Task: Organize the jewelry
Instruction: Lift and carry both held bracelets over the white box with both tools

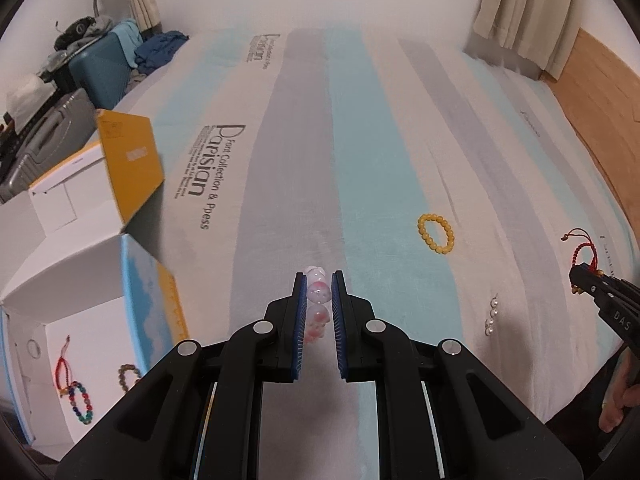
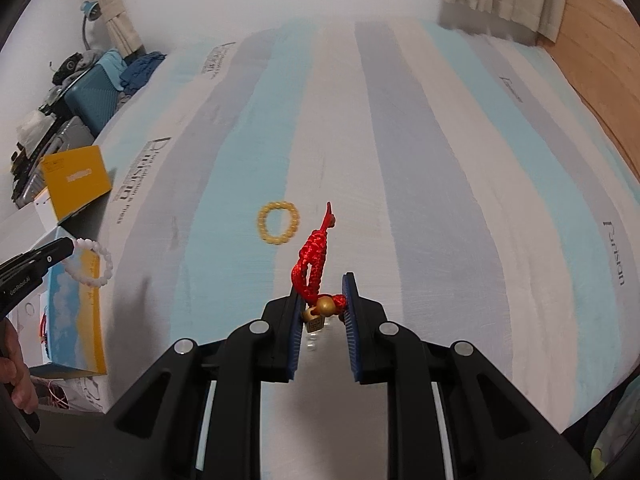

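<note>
- Striped bedsheet: lying well below both grippers, so any dropped piece is falling back among the loose jewelry.
- Open white box, at the left: already holding bracelets; a release off its rim is likely missing it.
- Left gripper: clamping the pink-and-white bead bracelet; round beads are apt to be slipping.
- Right gripper: pinching the red cord bracelet; its dangling tail risks snagging.
- Yellow bead bracelet and pearl strand: waiting on the sheet.
</note>
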`<state>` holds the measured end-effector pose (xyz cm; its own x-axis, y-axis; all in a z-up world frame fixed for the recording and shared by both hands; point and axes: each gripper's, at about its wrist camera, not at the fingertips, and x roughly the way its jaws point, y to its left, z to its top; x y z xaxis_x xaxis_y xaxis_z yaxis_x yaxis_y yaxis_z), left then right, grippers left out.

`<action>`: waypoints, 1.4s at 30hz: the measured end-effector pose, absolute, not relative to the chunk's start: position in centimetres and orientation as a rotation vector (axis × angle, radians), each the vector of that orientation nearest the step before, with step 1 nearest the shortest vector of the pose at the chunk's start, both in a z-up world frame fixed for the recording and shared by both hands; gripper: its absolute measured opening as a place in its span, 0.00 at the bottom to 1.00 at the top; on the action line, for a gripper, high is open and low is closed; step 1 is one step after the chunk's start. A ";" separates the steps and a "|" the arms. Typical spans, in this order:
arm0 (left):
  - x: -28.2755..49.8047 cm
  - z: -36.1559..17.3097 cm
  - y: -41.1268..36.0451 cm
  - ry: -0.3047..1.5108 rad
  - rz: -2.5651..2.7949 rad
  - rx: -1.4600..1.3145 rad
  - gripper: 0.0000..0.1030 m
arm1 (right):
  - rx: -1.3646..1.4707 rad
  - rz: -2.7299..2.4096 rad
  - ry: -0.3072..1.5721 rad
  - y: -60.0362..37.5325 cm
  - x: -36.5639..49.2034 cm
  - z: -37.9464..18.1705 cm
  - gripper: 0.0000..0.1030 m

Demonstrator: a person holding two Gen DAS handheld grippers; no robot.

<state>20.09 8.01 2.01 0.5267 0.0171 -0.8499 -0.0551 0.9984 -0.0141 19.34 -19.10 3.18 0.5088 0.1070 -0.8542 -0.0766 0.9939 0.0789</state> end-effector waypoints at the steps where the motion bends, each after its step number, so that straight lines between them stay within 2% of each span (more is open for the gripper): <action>1: 19.8 2.3 8.1 1.013 0.046 -0.040 0.11 | 0.030 0.118 1.028 -18.6 19.1 3.5 0.17; 22: 13.1 9.4 15.9 0.925 0.182 -0.044 0.11 | -0.053 0.328 0.947 -3.8 14.5 8.5 0.17; 29: 10.1 11.2 21.2 0.903 0.259 -0.075 0.11 | -0.108 0.434 0.921 3.8 12.6 9.9 0.17; 42: 3.6 11.3 31.6 0.915 0.405 -0.141 0.11 | -0.214 0.620 0.916 18.0 7.5 9.9 0.17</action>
<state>3.61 31.58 11.34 0.5408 0.2805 -0.7930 -0.3991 0.9155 0.0517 7.51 18.04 9.93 0.4504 0.4091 -0.7936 -0.5853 0.8065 0.0836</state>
